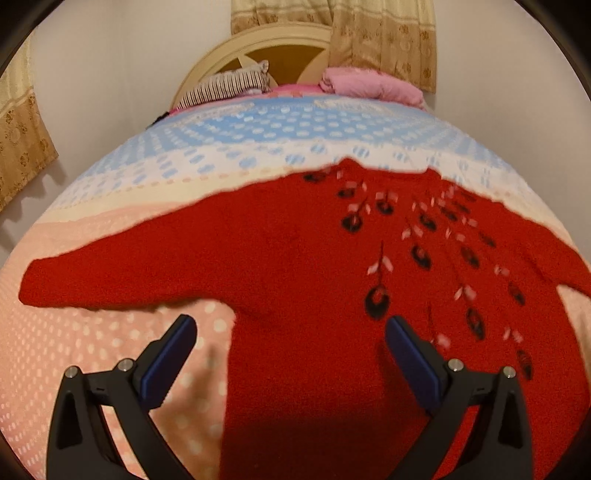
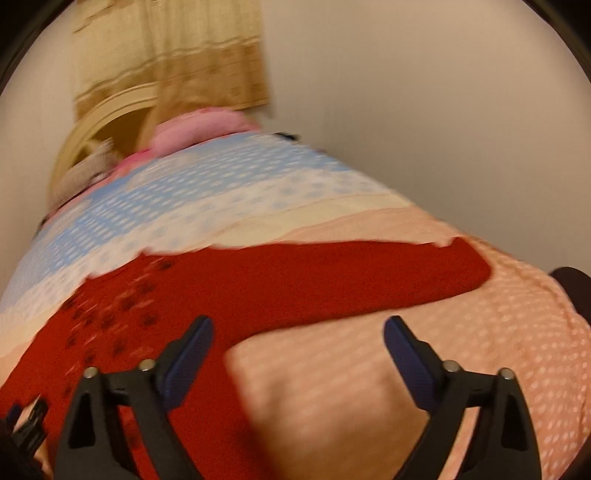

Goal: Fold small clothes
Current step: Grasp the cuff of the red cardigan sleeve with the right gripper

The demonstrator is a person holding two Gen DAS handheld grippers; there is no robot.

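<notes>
Left wrist view gives us the red sweater (image 1: 303, 266) spread flat on the bed (image 1: 110, 362), front side up, with black and white leaf-like embroidery running across its chest toward the right of the frame. One sleeve (image 1: 110, 280) stretches out to the left over the pink dotted part of the bedspread (image 1: 229, 144), and the other sleeve reaches toward the right edge of the frame. Our left tool (image 1: 290, 332) hangs above the sweater's lower body with its jaws wide apart and nothing between them; one blue pad (image 1: 168, 365) sits over the bedspread just beside the sweater's side edge, the other over the red knit.

In the right wrist view, which is blurred, we see the same sweater (image 2: 258, 288) from the other side, with a sleeve (image 2: 406, 269) lying out to the right across the pink dotted cloth. Our right tool (image 2: 297, 332) is also spread open and empty, its left pad over the red fabric and its right pad over bare bedspread (image 2: 480, 332).

Further back, the bedspread turns white and blue. At the head of the bed lie a striped pillow (image 1: 225, 86) and a pink folded blanket (image 1: 369, 86), against a cream headboard (image 1: 236, 48), with patterned tan curtains (image 1: 384, 33) behind.
</notes>
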